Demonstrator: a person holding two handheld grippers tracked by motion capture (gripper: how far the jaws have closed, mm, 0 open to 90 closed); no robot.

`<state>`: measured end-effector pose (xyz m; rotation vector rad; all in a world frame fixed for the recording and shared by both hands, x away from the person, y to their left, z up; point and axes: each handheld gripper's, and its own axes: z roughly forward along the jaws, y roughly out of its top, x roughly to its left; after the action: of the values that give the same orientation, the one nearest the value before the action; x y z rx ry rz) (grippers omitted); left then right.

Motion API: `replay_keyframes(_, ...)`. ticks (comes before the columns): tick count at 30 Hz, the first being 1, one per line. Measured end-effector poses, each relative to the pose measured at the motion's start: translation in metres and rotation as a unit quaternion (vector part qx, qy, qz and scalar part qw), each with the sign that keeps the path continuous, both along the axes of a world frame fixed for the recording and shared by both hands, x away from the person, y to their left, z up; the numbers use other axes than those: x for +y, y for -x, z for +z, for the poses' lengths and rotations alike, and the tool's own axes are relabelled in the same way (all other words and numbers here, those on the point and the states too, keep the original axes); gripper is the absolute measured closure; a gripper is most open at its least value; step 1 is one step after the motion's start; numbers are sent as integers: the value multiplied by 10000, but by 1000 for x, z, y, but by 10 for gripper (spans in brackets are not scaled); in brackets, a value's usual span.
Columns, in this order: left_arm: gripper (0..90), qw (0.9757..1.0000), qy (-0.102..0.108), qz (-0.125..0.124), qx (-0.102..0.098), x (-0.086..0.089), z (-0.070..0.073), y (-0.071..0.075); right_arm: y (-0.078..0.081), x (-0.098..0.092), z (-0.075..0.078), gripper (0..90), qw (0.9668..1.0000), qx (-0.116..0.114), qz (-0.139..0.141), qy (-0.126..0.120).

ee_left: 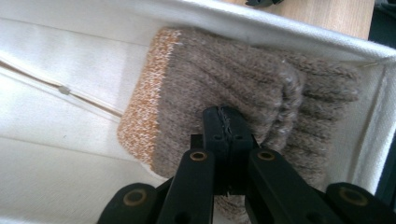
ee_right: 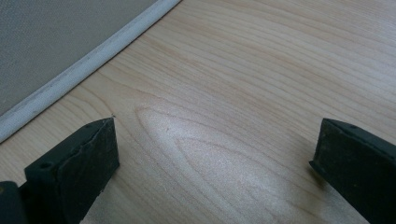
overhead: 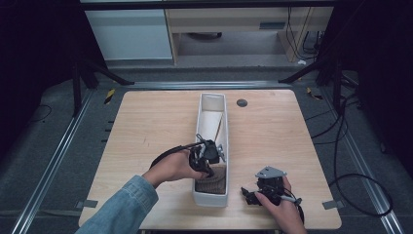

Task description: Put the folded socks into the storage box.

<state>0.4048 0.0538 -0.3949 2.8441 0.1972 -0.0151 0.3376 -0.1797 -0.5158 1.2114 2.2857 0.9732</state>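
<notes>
Left gripper (ee_left: pixel 224 122) clenched on knit sock (ee_left: pixel 224 79) inside fabric bin (overhead: pixel 201 196) (placing step, likely); next: release; right gripper (ee_right: pixel 215 154) agape, idle.

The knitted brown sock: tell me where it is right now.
The knitted brown sock lies in the near end of the long white fabric bin at mid-table, pressed against its wall, with the left gripper shut on its folded edge.
</notes>
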Motion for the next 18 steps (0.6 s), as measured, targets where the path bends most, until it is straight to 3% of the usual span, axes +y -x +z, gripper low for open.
replay_keyframes(7,873,9994,204,164,-242,8,6,-3,0,0,0,4,10000,-2,-2,9)
replay_keyframes(10,830,9968,453,375,-532,16,13,-6,0,0,0,4,10000,-3,-1,9)
replay_keyframes(11,795,9968,453,375,-532,16,13,-6,0,0,0,4,10000,-3,-1,9)
replay_keyframes(13,741,9935,672,535,-745,20,19,-8,0,0,0,4,10000,-9,-1,11)
replay_keyframes(14,592,9894,840,688,-964,23,23,-9,0,0,0,4,10000,2,-5,7)
replay_keyframes(15,516,9894,840,688,-964,23,23,-9,0,0,0,4,10000,2,-5,7)
replay_keyframes(16,516,9856,940,796,-1157,26,26,-10,0,0,0,4,10000,-1,-6,11)
replay_keyframes(17,392,9834,996,873,-1243,27,27,-11,0,0,0,4,10000,3,-9,4)
replay_keyframes(18,261,9792,1119,1044,-1329,31,30,-12,0,0,0,4,10000,2,-6,8)
